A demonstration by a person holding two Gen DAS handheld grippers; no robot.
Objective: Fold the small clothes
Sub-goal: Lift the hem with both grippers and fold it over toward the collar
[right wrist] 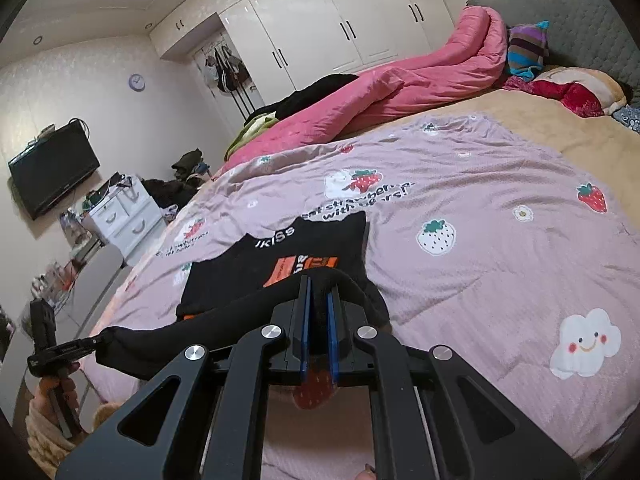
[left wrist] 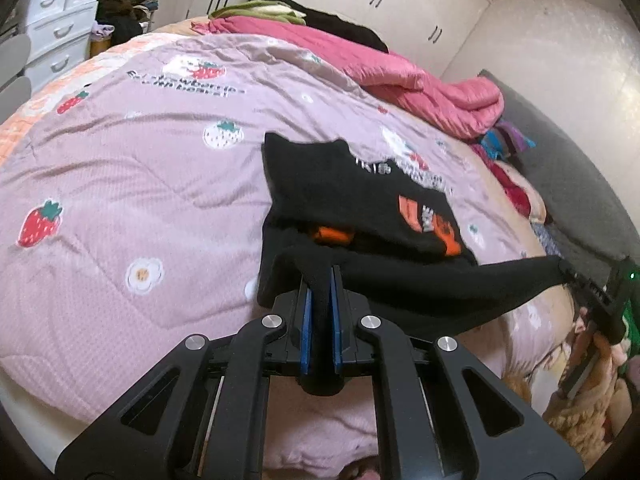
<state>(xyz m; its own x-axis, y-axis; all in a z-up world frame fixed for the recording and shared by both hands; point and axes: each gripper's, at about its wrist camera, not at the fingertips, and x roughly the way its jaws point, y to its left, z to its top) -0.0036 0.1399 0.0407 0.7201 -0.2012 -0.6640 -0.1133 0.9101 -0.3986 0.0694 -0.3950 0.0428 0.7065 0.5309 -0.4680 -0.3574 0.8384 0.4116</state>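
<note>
A small black garment (left wrist: 360,200) with orange and white print lies on the pink strawberry quilt (left wrist: 140,184). Its near edge is lifted and stretched between both grippers. My left gripper (left wrist: 320,280) is shut on one corner of that edge. The right gripper (left wrist: 568,276) shows at the right of the left wrist view, pinching the other corner. In the right wrist view my right gripper (right wrist: 319,292) is shut on the black garment (right wrist: 280,264), and the left gripper (right wrist: 96,340) holds the far corner at the lower left.
A rolled pink duvet (right wrist: 420,80) and dark clothes lie along the far side of the bed. Pillows and colourful clothes (right wrist: 528,52) sit by the grey headboard (right wrist: 580,12). White drawers (right wrist: 124,216), a wall TV (right wrist: 52,168) and wardrobes (right wrist: 320,32) stand beyond.
</note>
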